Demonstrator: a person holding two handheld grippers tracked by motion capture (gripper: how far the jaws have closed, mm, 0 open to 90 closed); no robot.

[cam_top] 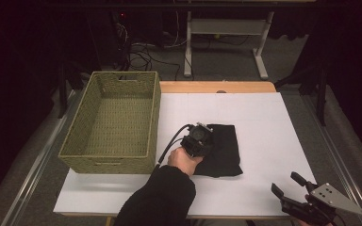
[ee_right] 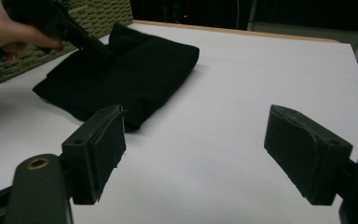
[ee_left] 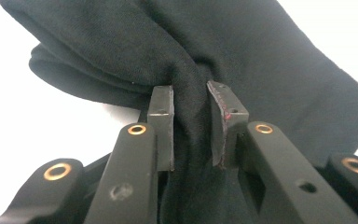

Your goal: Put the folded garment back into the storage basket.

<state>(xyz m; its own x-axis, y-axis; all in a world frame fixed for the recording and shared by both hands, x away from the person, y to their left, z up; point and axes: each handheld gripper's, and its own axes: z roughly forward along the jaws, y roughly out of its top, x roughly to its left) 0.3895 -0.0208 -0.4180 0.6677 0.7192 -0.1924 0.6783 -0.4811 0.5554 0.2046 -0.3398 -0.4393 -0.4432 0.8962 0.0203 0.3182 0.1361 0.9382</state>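
My left claw pinches a bunched fold of the soft, limp cloth; right claw gapes wide, empty.

The room is dark, its walls lost in shadow. Grey carpet covers the floor. At twelve o'clock beyond the table stands a white metal desk frame; at eleven o'clock, tangled cables lie on the floor.
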